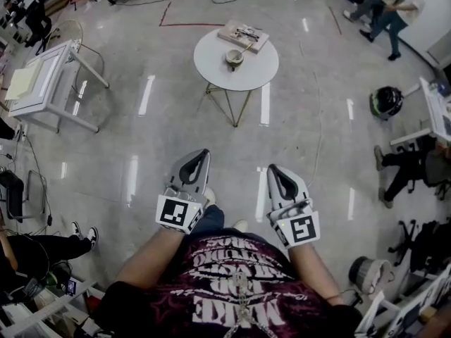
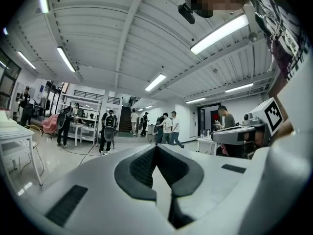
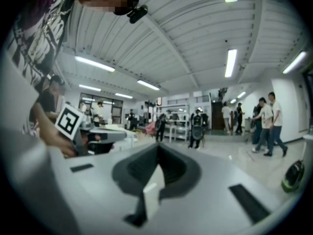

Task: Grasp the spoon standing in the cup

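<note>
A small cup (image 1: 234, 58) stands on a round white table (image 1: 211, 65) far ahead in the head view. A spoon (image 1: 244, 49) leans out of the cup toward the upper right. My left gripper (image 1: 203, 153) and right gripper (image 1: 273, 169) are held side by side close to my body, well short of the table. Both point toward it with their jaws together and nothing between them. The left gripper view shows its jaws (image 2: 156, 148) meeting at the tip, and the right gripper view shows the same (image 3: 157, 146). Neither of those views shows the table or the cup.
A flat box with small items (image 1: 243, 35) lies on the table behind the cup. A white desk (image 1: 42, 83) stands at the left. A dark round helmet-like thing (image 1: 386, 101) and a seated person's legs (image 1: 405, 167) are at the right. Several people walk in the background.
</note>
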A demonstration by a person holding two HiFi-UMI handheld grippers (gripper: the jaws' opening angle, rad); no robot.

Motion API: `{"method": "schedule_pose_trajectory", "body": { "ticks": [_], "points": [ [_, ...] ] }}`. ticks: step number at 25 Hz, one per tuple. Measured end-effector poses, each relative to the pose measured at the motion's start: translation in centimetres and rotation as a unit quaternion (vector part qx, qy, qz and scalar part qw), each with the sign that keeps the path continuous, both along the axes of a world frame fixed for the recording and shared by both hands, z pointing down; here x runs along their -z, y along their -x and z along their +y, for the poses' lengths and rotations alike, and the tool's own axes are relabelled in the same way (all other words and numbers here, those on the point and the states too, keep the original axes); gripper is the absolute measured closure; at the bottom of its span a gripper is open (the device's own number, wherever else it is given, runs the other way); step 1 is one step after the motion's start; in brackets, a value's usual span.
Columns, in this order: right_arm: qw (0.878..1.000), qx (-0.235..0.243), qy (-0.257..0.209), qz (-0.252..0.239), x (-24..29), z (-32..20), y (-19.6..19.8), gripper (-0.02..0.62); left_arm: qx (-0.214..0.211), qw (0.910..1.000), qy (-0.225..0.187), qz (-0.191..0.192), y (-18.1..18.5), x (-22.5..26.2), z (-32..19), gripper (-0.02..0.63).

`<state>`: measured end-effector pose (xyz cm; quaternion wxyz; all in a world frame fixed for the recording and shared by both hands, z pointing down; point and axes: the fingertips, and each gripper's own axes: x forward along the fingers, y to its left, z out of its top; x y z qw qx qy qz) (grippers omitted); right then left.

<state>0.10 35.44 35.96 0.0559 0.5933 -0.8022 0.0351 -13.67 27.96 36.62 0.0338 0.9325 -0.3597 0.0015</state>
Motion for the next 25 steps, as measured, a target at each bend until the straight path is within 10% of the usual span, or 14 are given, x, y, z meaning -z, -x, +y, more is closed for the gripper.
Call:
{"method": "schedule_pose_trajectory", "body": {
  "ticks": [25],
  "points": [
    [0.999, -0.03, 0.011, 0.007, 0.1, -10.4, 6.0, 0.569, -0.021, 0.9985, 0.032, 0.04, 5.3, -1.0, -10.6, 0.581]
  ]
}}
